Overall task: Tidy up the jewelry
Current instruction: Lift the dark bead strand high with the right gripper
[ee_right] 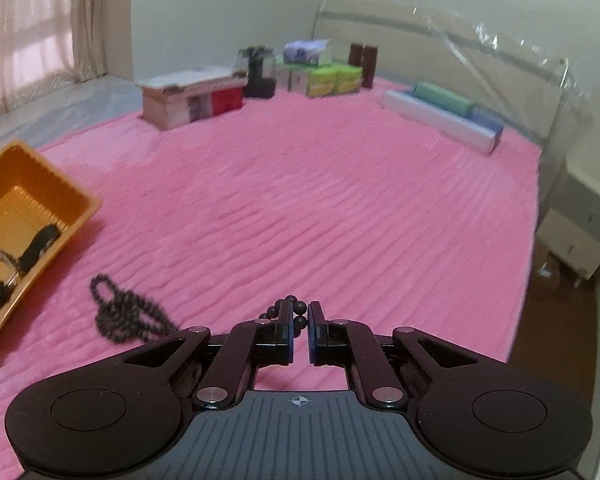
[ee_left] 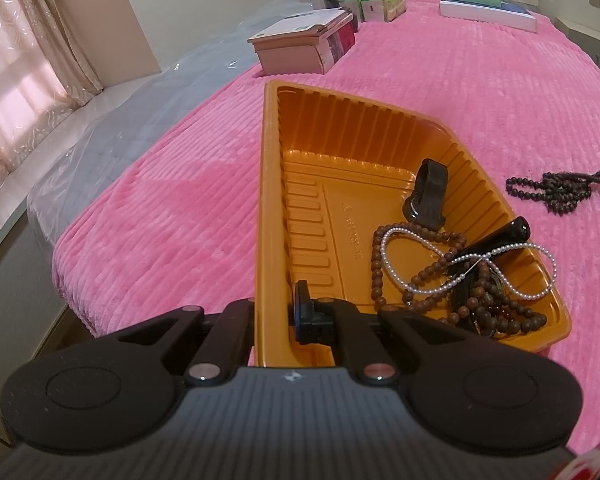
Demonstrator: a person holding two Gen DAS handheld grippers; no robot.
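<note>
An orange plastic tray [ee_left: 272, 184] lies on the pink blanket. My left gripper [ee_left: 276, 312] is shut on the tray's near wall, one finger inside, one outside. In the tray lie a brown bead bracelet [ee_left: 424, 276], a white pearl strand [ee_left: 416, 236] and a black watch [ee_left: 428, 192]. A black bead necklace [ee_left: 556, 192] lies on the blanket right of the tray; it also shows in the right wrist view [ee_right: 124, 312]. My right gripper [ee_right: 300, 316] is shut on one end of that black bead necklace, low over the blanket. The tray shows at left [ee_right: 80, 208].
Cardboard boxes [ee_left: 300, 44], green tissue packs [ee_left: 380, 4] and a long white box [ee_left: 488, 12] stand at the far end of the bed. A clear plastic sheet covers the headboard [ee_right: 480, 64]. The bed's edge drops off at left [ee_left: 64, 280] and right [ee_right: 532, 240].
</note>
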